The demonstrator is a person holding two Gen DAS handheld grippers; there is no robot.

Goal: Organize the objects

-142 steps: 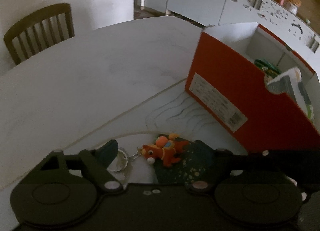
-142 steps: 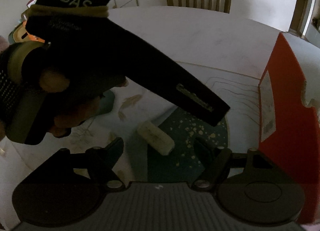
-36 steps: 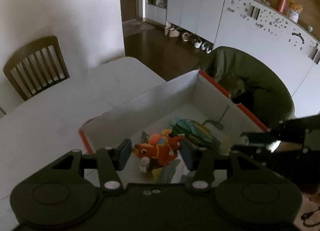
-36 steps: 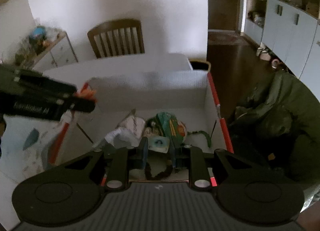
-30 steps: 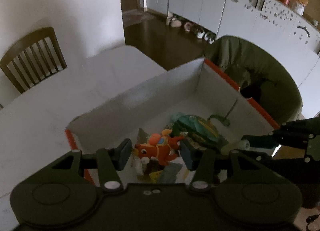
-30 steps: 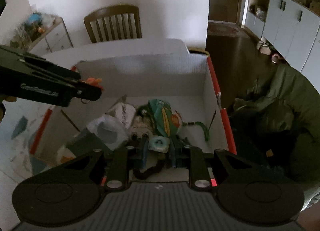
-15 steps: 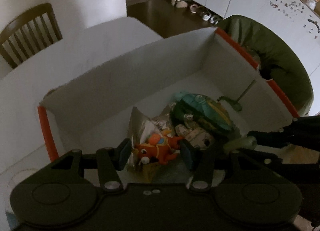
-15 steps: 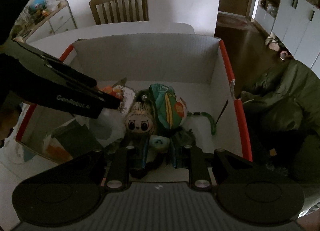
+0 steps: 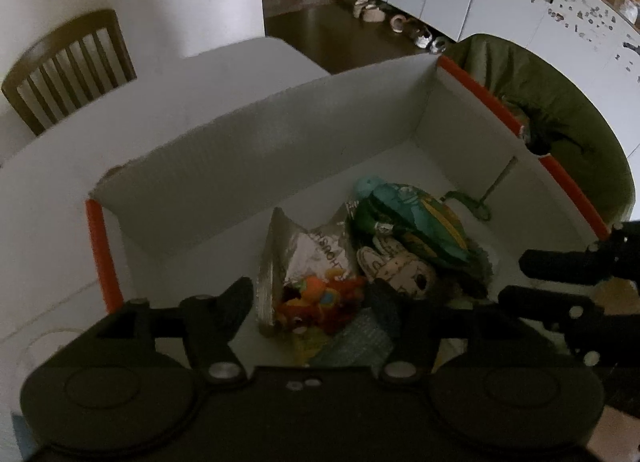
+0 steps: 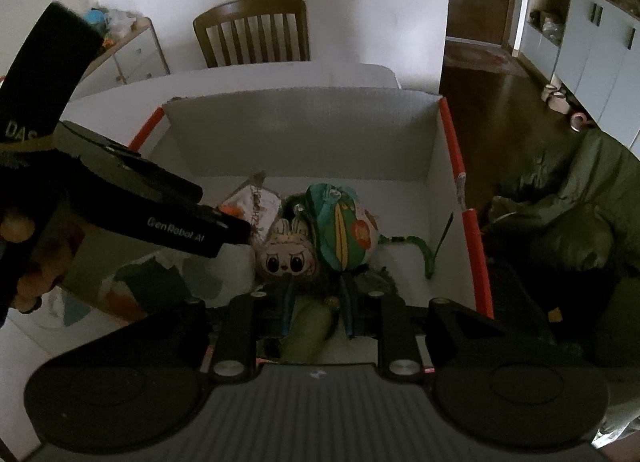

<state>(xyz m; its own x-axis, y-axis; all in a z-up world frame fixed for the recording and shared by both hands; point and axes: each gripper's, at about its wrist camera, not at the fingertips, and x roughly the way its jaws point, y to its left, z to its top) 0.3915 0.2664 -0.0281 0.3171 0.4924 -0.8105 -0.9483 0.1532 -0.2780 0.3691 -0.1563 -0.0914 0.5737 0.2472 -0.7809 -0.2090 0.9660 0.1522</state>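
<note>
Orange plush keychain (image 9: 320,302): dropping between the opening left gripper (image 9: 310,302) jaws, untouched, into the white box (image 9: 248,149). Right gripper (image 10: 316,312) narrowly clamped on a pale green tube (image 10: 310,328). Next, probably: release that too.

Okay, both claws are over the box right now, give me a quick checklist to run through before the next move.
1. Left claw jaws opening: ok.
2. Orange toy free of the pads: cannot tell; it blurs between them above the foil packet.
3. Orange toy over the box, inside its walls: ok.
4. Right claw shut on the pale green piece: ok.
5. Right claw over the box: ok.
6. Bare floor to drop on, beyond the bunny plush and green pouch: ok.
</note>
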